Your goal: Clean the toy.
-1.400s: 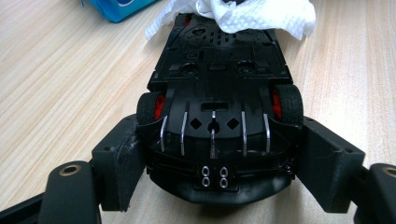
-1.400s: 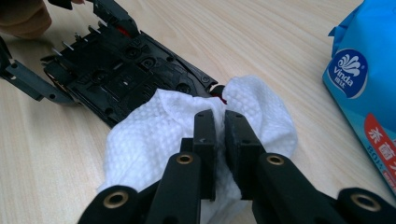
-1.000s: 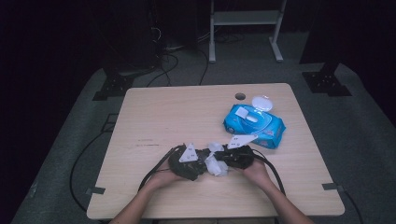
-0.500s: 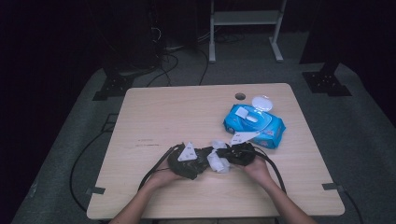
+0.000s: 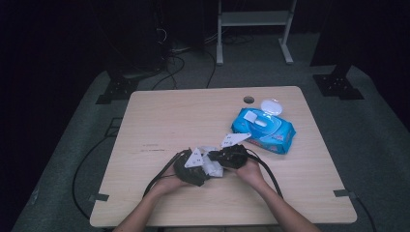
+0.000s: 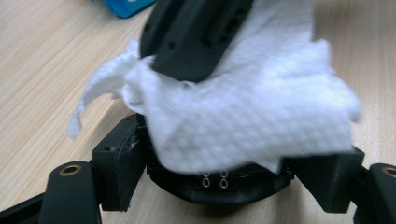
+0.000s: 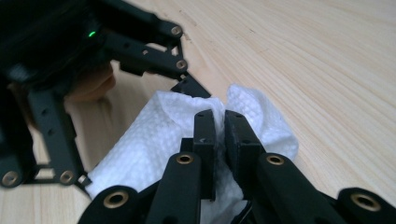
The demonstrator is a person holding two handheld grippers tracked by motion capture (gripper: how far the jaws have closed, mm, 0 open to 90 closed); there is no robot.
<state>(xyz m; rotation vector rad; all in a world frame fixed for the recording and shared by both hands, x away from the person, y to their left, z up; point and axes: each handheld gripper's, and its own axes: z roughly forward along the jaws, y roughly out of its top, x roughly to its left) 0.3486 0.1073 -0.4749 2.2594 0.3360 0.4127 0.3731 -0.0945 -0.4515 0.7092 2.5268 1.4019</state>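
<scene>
**Both tongs on one wet wipe, near the front edge of the bench**

Going left to right as I sit. My left tongs [image 5: 205, 170] sit close to the bench's front edge, a bit left of the middle. Their jaws stand wide apart, and the white wipe [image 5: 211, 165] is draped across the gap between them. From the left gripper view the wipe [image 6: 261, 112] lies crumpled over the front of the tongs, and I honestly can't tell whether the left pads are pressing on it or it's just lying there.

Right next to them, tips almost meeting, are my right tongs [image 5: 216, 157]. Their jaws are pinched together on a fold of the same wipe; in the right gripper view the two black fingertips [image 7: 204, 125] sit close with the cloth [image 7: 154, 135] bunched between and around them. The left tongs' linkage shows just behind the wipe in that view, with a small green light on its body.

Further right and toward the back, the blue wipes pack [image 5: 263, 129] lies flat near the bench's [image 5: 159, 116] right edge, its white flip lid [image 5: 270, 105] standing open. The pack is well apart from the wipe. Cables trail from both tongs off the front edge.
</scene>
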